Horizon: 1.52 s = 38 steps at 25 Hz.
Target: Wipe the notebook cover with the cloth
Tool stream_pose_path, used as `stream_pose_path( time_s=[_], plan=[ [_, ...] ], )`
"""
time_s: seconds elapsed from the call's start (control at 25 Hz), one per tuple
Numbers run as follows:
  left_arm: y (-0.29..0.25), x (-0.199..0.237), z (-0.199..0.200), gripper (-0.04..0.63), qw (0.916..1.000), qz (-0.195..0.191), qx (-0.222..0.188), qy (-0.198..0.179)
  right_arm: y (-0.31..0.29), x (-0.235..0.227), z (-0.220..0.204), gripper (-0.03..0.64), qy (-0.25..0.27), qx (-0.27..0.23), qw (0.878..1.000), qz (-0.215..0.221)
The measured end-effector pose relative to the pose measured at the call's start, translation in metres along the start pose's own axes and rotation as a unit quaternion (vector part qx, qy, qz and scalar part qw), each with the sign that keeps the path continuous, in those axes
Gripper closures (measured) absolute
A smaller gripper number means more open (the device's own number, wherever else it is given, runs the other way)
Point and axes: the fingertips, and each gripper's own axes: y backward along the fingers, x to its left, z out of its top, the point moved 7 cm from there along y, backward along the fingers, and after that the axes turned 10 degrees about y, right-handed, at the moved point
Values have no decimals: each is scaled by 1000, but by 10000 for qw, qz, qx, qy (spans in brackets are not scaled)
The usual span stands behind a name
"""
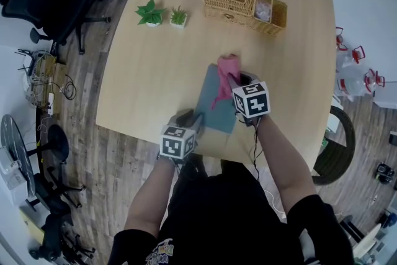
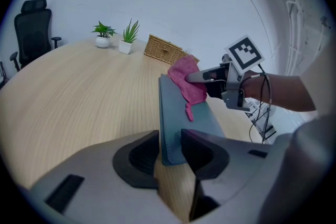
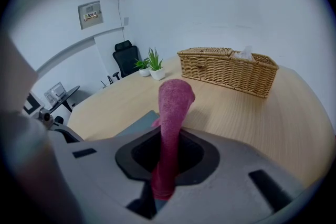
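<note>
A grey-blue notebook lies on the wooden table in front of me. My left gripper is shut on its near end, a jaw on either side of the cover. My right gripper is shut on a pink cloth, which hangs over the notebook's far part. In the left gripper view the cloth drapes onto the cover from the right gripper. The right gripper view shows the cloth pinched upright between the jaws, with a corner of the notebook beside it.
A wicker basket with a tissue box stands at the table's far side. Two small potted plants sit to its left. An office chair stands off the table's far left corner.
</note>
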Motion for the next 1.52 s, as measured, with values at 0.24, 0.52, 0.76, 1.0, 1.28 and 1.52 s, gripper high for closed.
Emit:
stream_pose_path(
  time_s=[0.24, 0.52, 0.76, 1.0, 1.28, 1.52],
  plan=[
    [0, 0, 0, 471, 10000, 9, 9, -4, 0, 10, -4, 558, -26, 28, 10000, 80],
    [0, 0, 0, 471, 10000, 10, 6, -13, 5, 28, -11, 558, -6, 39, 9998, 210],
    [0, 0, 0, 471, 10000, 16, -12, -24, 14, 50, -22, 558, 41, 64, 9993, 374],
    [0, 0, 0, 471, 10000, 19, 4, -32, 23, 78, -35, 558, 67, 99, 9982, 579],
    [1, 0, 0, 471, 10000, 22, 14, -10, 34, 109, -49, 558, 119, 157, 9965, 807],
    [1, -1, 0, 471, 10000, 17, 31, 5, 40, 125, -56, 558, -6, 232, 9942, 1054]
  ],
)
